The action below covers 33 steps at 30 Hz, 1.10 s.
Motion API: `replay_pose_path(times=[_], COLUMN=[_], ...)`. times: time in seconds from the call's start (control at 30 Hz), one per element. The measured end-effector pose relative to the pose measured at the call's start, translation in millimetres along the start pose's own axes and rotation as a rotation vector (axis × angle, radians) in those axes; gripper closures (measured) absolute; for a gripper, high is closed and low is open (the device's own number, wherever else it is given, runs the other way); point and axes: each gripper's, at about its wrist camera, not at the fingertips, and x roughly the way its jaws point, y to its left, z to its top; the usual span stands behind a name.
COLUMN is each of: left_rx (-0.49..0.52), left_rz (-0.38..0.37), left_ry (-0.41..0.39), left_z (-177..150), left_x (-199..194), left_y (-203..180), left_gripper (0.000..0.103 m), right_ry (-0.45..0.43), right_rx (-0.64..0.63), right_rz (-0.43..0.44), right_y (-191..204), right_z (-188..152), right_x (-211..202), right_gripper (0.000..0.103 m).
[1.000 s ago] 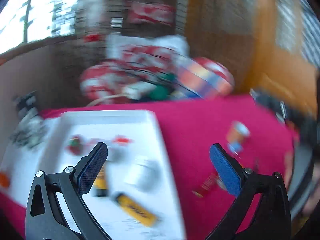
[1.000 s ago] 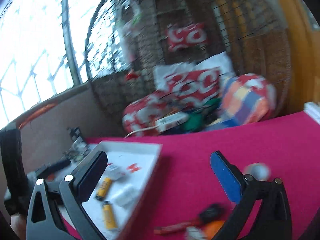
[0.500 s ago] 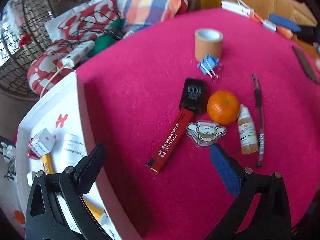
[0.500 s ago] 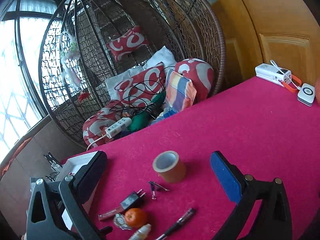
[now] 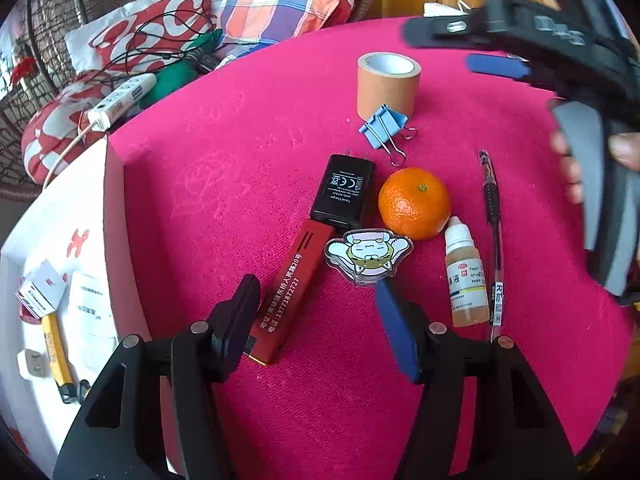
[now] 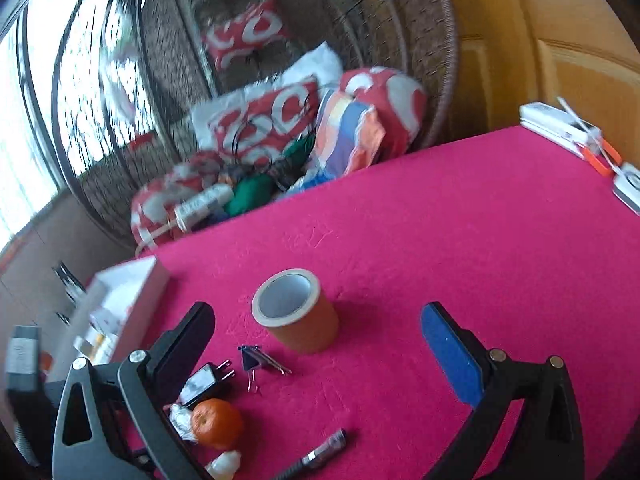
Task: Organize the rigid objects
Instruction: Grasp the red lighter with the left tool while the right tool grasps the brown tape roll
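On the pink table lie a red flat box [image 5: 291,290], a black charger [image 5: 345,189], an orange [image 5: 414,203], a cartoon sticker [image 5: 367,255], a dropper bottle [image 5: 465,280], a pen [image 5: 492,220], a blue binder clip [image 5: 384,126] and a tan tape roll [image 5: 388,82]. My left gripper [image 5: 316,320] is open, low over the red box's near end; its left finger touches the box. My right gripper [image 6: 320,344] is open above the tape roll [image 6: 296,312] and binder clip [image 6: 256,362]; it also shows in the left wrist view [image 5: 520,52].
A white tray [image 5: 114,216] at the table's left holds yellow lighters [image 5: 56,346] and small boxes. Cushions, a power strip [image 5: 120,100] and cables fill a wicker chair behind. White devices [image 6: 560,128] lie at the table's far right edge.
My left gripper swung from the tray to the cluster, dropped low and narrowed around the red box's end. My right gripper moved in and tilted down toward the tape roll.
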Motion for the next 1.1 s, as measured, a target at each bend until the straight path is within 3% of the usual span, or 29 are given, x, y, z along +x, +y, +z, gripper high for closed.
replay_pose_path(times=[0.1,0.2,0.27,0.3,0.33,0.5,0.73,0.93,1.1], left_rx=[-0.022,-0.017,-0.017,-0.023,-0.023,-0.067,-0.103,-0.146,-0.173], left_rz=[-0.011,-0.008,-0.039,-0.053,-0.055,-0.038,-0.029,-0.046,-0.02], left_ry=[-0.006,-0.013,-0.018,-0.022,-0.029,-0.081,-0.154,-0.274,-0.407], left_z=[1.8,2.2,0.7,0.1,-0.7,-8.8,-23.7,-37.7,-43.9], left_x=[2.3,3.0,1.7,1.0,0.1,-4.7,-21.3,-60.2,-104.7], left_y=[2.0,-0.5,-1.6,-2.6,-4.0,-7.1,-15.0,-24.9,-28.7], left_gripper=[0.042,0.046,0.06,0.069,0.076,0.086,0.086,0.086,0.086], right_ry=[0.033,0.096,0.144,0.154,0.155,0.106,-0.059,-0.209,-0.302], right_rx=[-0.092,-0.131,-0.149,-0.154,-0.163,-0.092,-0.064,-0.087,-0.097], right_rz=[-0.024,-0.069,-0.105,-0.128,-0.161,-0.122,-0.036,0.035,0.06], right_y=[20.7,31.2,33.3,32.8,29.8,13.5,16.6,32.0,48.1], right_z=[4.3,3.9,-0.4,-2.1,-5.3,-6.8,-11.8,-22.9,-23.9], right_x=[22.6,45.8,60.6,63.7,64.7,40.5,-27.9,-98.1,-131.7], right_gripper=[0.0,0.008,0.025,0.041,0.05,0.051,0.051,0.051,0.051])
